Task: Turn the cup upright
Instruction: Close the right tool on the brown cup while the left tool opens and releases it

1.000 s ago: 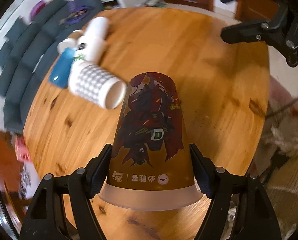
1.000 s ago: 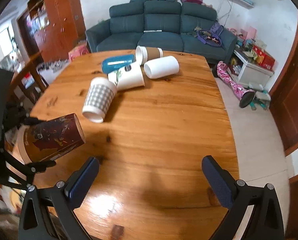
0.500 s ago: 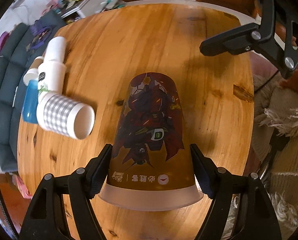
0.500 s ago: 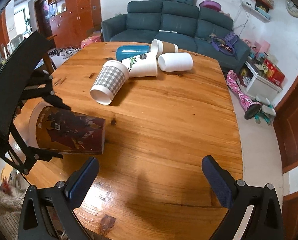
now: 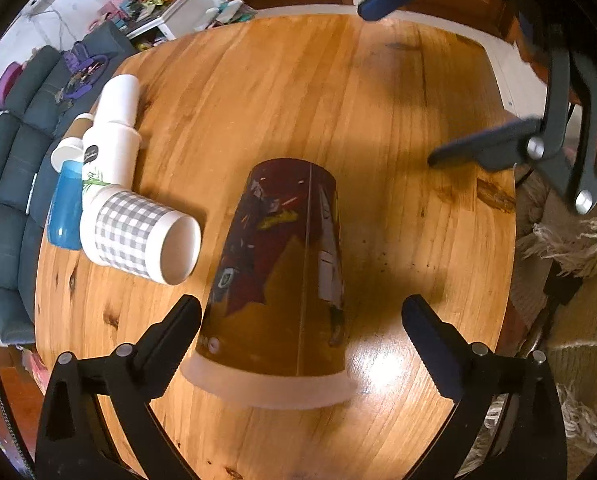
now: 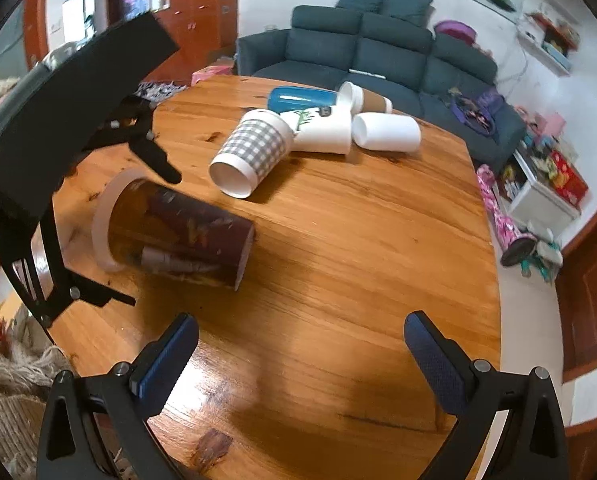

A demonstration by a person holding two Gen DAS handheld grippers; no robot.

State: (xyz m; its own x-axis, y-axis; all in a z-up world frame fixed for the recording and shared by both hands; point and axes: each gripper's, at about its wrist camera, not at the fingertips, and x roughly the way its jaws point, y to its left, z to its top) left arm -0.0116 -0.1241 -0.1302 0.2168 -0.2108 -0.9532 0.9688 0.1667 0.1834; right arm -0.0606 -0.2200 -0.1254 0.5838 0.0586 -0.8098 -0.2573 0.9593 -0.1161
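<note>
A dark red and gold printed paper cup lies on its side on the wooden table, rim toward the left gripper; it also shows in the right wrist view. My left gripper is open, its fingers apart on either side of the cup and not touching it. It shows in the right wrist view too. My right gripper is open and empty above the table, to the right of the cup.
Several cups lie on their sides in a cluster: a grey checked cup, a white cup with a leaf print, a plain white cup, a blue cup and a brown-sleeved cup. A sofa stands beyond the table.
My left gripper has opened and let go of the printed cup. The cup has rolled and now lies on the table. The right gripper stayed open.
</note>
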